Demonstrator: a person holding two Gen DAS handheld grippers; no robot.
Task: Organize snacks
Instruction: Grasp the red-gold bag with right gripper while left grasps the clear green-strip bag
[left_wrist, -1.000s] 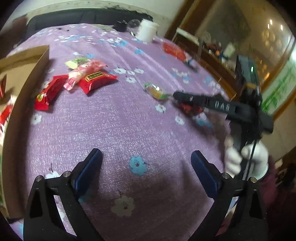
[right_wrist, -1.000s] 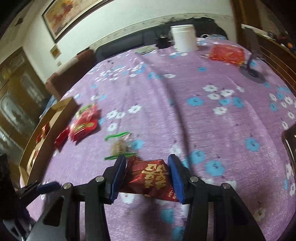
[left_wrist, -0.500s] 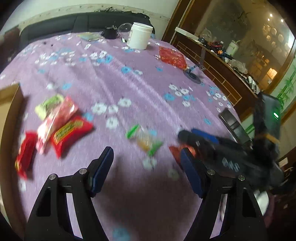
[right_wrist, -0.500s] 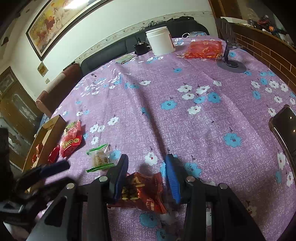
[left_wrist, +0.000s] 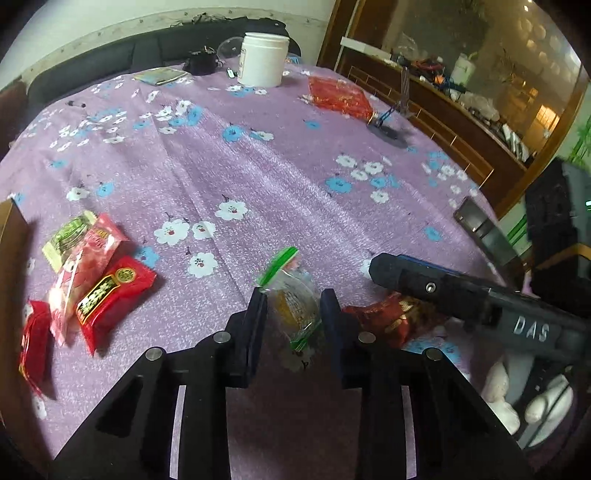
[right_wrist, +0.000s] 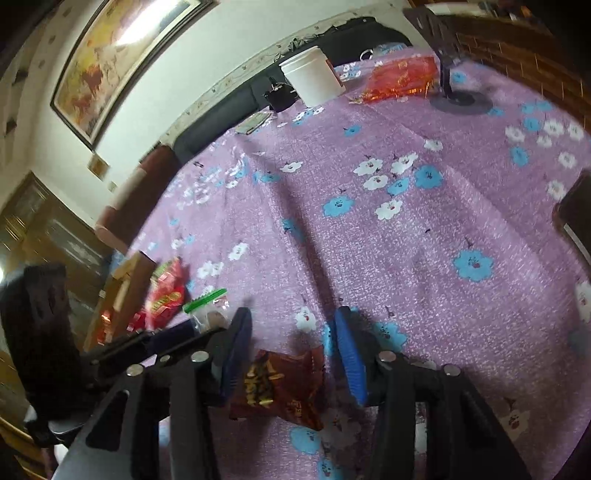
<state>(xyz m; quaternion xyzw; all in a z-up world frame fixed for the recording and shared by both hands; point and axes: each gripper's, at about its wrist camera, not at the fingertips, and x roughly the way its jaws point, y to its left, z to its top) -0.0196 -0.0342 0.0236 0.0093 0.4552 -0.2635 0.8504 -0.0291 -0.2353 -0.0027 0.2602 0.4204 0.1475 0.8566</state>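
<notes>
My left gripper is shut on a clear snack packet with green ends, low over the purple flowered tablecloth. My right gripper is open, and a dark red snack packet lies on the cloth between its fingers. That packet shows in the left wrist view under the right gripper's finger. Several red and green snack packets lie at the left beside a cardboard box. In the right wrist view the box and packets sit at the left.
A white tub, a red bag and a black stand sit at the far side of the table. A dark phone lies near the right edge. A dark sofa runs behind the table.
My left gripper swung right and closed on the clear green-ended packet. My right gripper opened and released the dark red packet, which now lies on the cloth.
</notes>
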